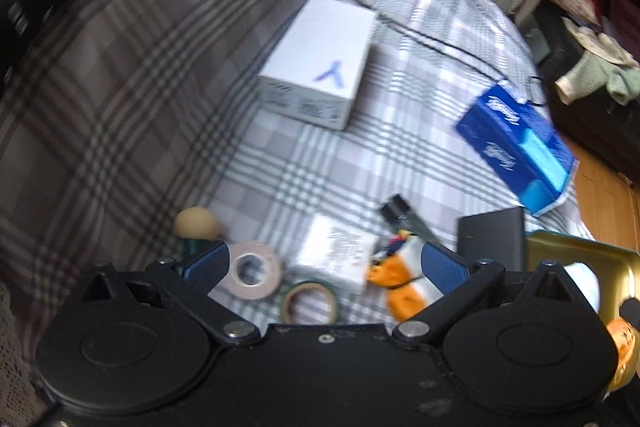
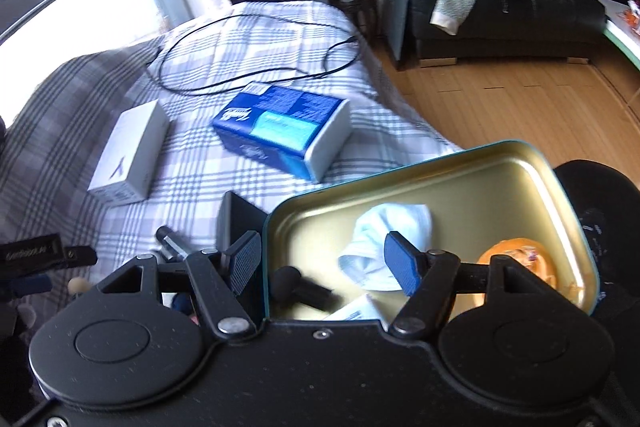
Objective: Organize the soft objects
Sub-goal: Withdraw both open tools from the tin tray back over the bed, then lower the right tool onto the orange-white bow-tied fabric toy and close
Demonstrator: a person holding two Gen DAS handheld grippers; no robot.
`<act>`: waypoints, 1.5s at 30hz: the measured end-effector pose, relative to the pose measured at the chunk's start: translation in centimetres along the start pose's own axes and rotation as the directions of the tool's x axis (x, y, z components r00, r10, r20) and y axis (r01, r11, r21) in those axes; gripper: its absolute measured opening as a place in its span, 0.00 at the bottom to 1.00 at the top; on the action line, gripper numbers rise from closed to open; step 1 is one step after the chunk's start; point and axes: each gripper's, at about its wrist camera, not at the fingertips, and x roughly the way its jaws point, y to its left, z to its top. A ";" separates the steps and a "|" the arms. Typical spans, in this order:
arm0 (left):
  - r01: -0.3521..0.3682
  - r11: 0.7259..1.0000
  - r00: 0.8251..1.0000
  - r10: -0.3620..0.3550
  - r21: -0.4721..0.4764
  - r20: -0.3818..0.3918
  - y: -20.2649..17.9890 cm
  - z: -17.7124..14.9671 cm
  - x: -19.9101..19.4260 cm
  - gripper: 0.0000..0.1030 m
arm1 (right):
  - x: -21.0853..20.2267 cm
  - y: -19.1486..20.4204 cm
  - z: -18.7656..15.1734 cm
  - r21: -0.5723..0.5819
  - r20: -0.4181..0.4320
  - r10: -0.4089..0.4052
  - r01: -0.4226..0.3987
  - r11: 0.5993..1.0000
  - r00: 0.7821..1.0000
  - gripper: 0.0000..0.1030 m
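A gold tin tray (image 2: 512,171) sits on the plaid bed, holding a crumpled light blue cloth (image 2: 384,239), an orange soft item (image 2: 520,263) and a black cylinder (image 2: 304,291). My right gripper (image 2: 326,265) is open over the tray's left rim, one finger outside, one by the cloth. My left gripper (image 1: 326,265) is open and empty above an orange and white soft toy (image 1: 400,287), a white packet (image 1: 340,255) and two tape rolls (image 1: 256,267). The tray's corner (image 1: 580,259) shows at the right in the left wrist view.
A white box (image 1: 320,63), a blue tissue pack (image 1: 516,143), a black wallet-like block (image 1: 492,239) and a black cable (image 2: 248,67) lie on the bed. A beige ball (image 1: 196,223) lies by the grey blanket (image 1: 100,87). Wooden floor (image 2: 500,99) and a dark couch with clothes lie to the right.
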 end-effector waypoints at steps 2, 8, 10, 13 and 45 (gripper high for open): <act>-0.033 0.999 0.999 0.032 -0.041 -0.018 1.4 0.2 0.8 0.99 | 0.3 1.1 -0.5 -0.030 -0.012 0.034 -0.035 0.999 0.999 0.64; -0.054 0.995 0.997 0.050 -0.080 -0.058 2.9 0.3 2.4 0.99 | 0.6 4.6 -2.2 -0.149 -0.042 0.126 -0.131 0.980 0.991 0.64; -0.056 0.997 0.997 0.052 -0.061 -0.061 2.4 0.0 2.9 0.99 | 0.7 6.1 -2.8 -0.205 -0.049 0.143 -0.150 0.967 0.989 0.64; -0.055 0.998 0.997 0.054 -0.019 -0.059 1.4 -0.4 3.8 0.99 | 0.8 8.1 -3.6 -0.290 -0.060 0.164 -0.174 0.941 0.985 0.64; -0.072 0.997 0.992 0.068 -0.038 -0.104 2.0 -0.6 9.1 0.88 | 4.3 13.4 -6.0 -0.549 -0.101 0.180 -0.206 0.810 0.978 0.64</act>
